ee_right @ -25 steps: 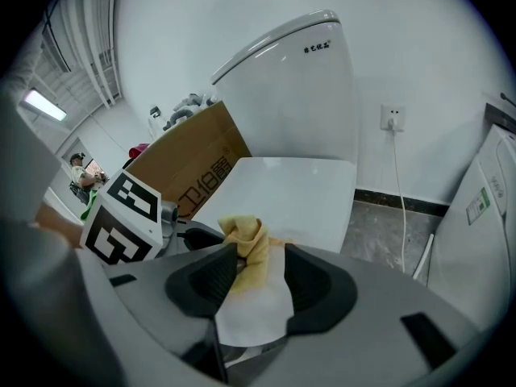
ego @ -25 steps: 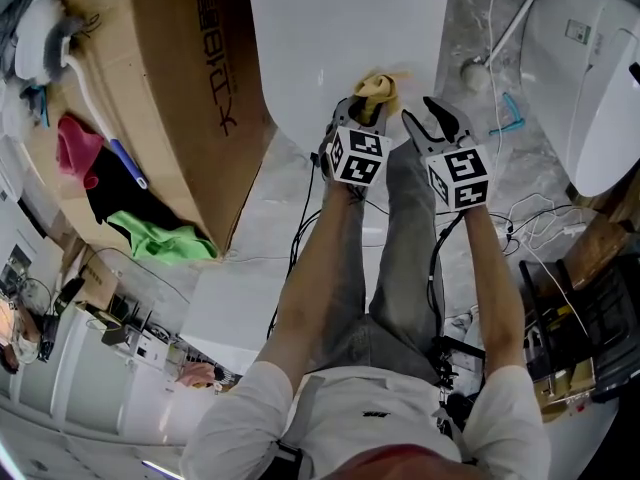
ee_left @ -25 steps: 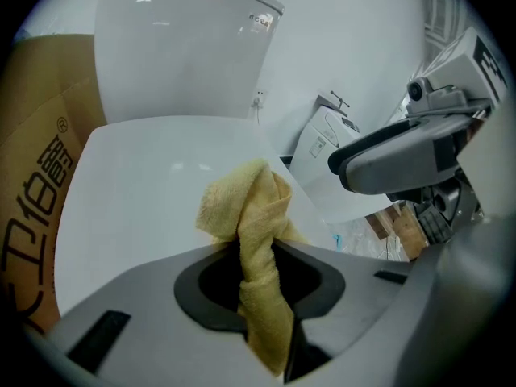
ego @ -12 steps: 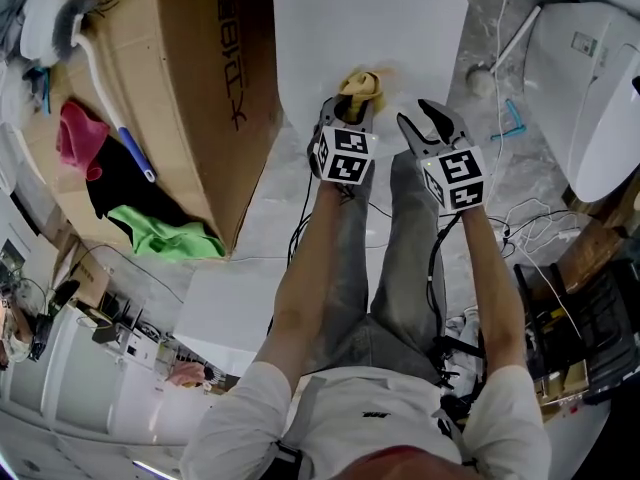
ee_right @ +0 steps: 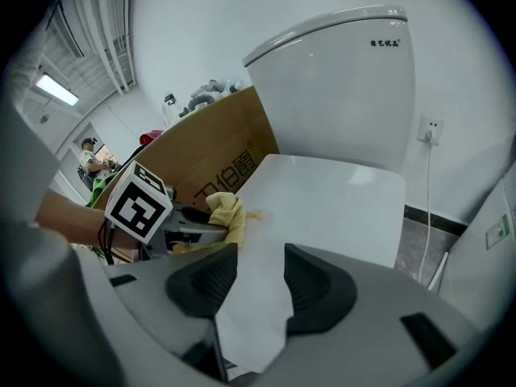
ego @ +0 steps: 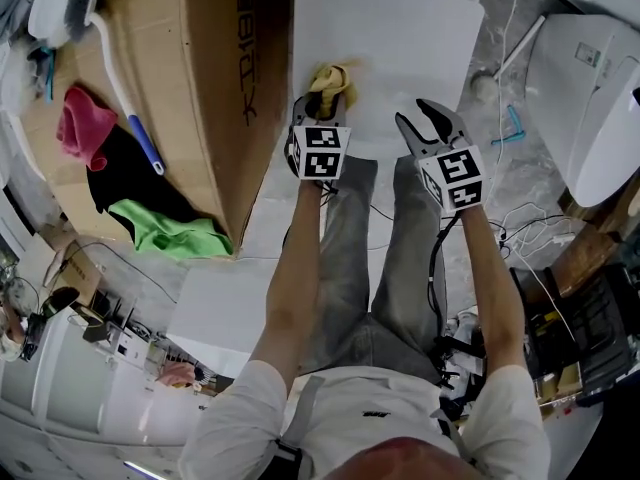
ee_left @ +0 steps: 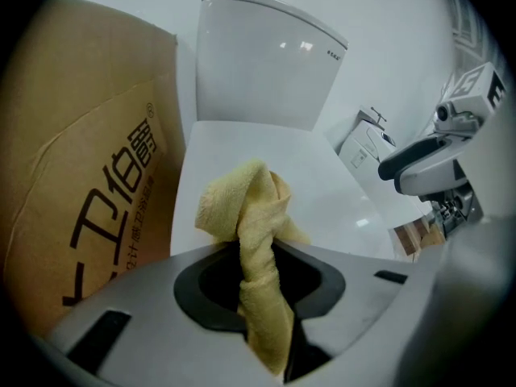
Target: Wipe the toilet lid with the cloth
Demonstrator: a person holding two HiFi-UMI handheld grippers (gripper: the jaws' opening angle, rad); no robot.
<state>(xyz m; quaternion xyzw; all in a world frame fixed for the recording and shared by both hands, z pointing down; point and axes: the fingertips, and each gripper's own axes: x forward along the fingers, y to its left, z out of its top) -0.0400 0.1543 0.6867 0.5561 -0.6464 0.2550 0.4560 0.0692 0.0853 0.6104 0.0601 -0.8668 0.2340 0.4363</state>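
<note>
on the far left a pink rag [ego: 75, 133] and a green rag [ego: 165, 230] lie beside a big brown cardboard box [ego: 200, 88]. the box stands right next to the toilet.

next comes the left gripper [ego: 322, 103]. its jaws are clamped tight on the yellow cloth [ee_left: 250, 216]. the cloth is bunched up and sticks out past the jaws. its soft end touches the white toilet lid [ego: 400, 38], near the lid's left edge, on the side by the box. a faint yellowish mark [ee_right: 256, 214] shows on the lid just beside the cloth.

the lid is down and flat. the white tank [ee_left: 258, 63] stands up behind it.

to the right, the right gripper [ego: 432, 123] is over the front of the lid. its jaws are apart and hold nothing; only the white lid shows between them.

on the far right sits another white toilet [ego: 600, 98], well apart from the lid.
</note>
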